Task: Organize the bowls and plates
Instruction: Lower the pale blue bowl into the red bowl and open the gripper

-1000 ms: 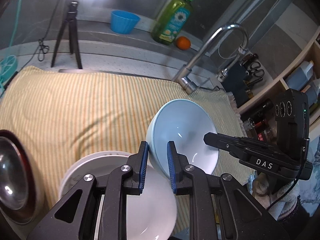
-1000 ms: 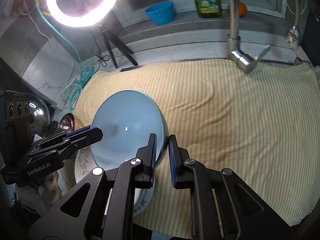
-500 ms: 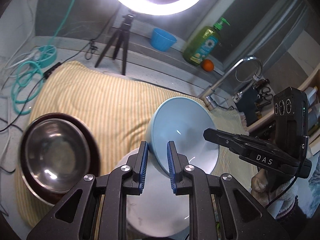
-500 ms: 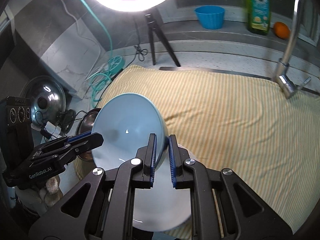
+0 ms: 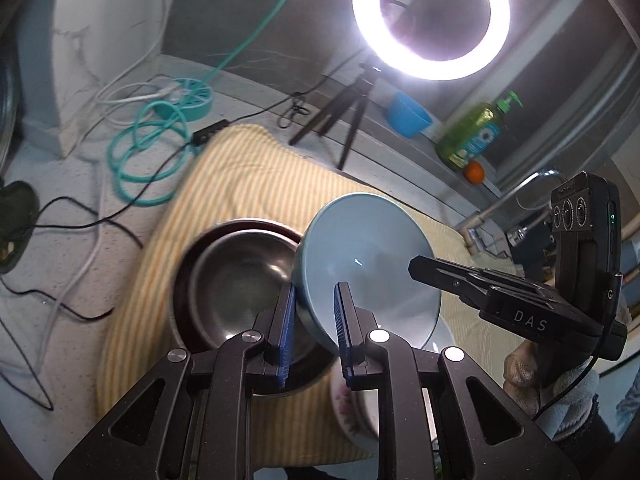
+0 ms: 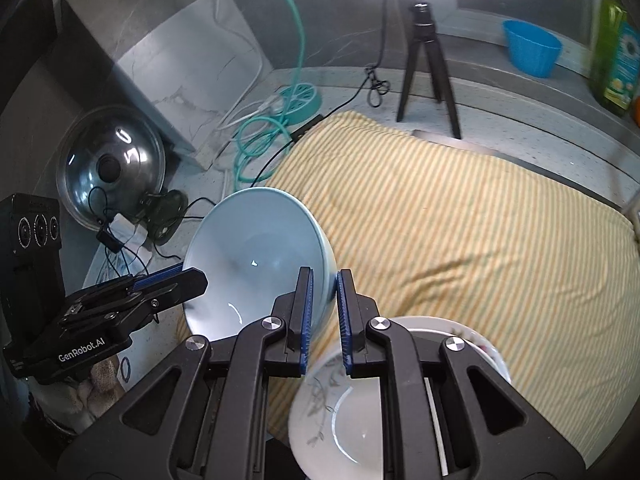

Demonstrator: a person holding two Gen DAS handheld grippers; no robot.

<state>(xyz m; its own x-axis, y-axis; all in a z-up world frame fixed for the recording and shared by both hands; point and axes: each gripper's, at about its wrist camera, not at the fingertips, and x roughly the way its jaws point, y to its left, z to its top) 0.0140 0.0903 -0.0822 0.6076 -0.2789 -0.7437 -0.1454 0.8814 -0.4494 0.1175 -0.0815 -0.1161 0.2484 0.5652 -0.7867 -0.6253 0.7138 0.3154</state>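
Note:
Both grippers carry one light blue bowl (image 5: 368, 256) above the striped cloth. My left gripper (image 5: 315, 312) is shut on the bowl's near rim. My right gripper (image 6: 323, 300) is shut on the opposite rim of the same light blue bowl (image 6: 256, 256). Each gripper shows in the other's view, reaching over the bowl. A steel bowl (image 5: 240, 280) in a dark red shell sits on the cloth just left of and below the blue bowl. A white floral bowl (image 6: 360, 400) stands on the cloth under my right gripper, and the white floral bowl's edge (image 5: 352, 408) peeks out low in the left wrist view.
The yellow striped cloth (image 6: 460, 220) covers the counter. A ring light on a tripod (image 5: 430, 20), a blue cup (image 5: 410, 114), a soap bottle (image 5: 472, 136) and an orange (image 5: 475, 171) stand at the back. Teal hose and cables (image 5: 148, 148) lie left; a pot lid (image 6: 110, 164) leans there.
Both grippers have carried the blue bowl leftward across the cloth. The steel bowl has come into view under it, and the white floral bowl has slid toward the lower right.

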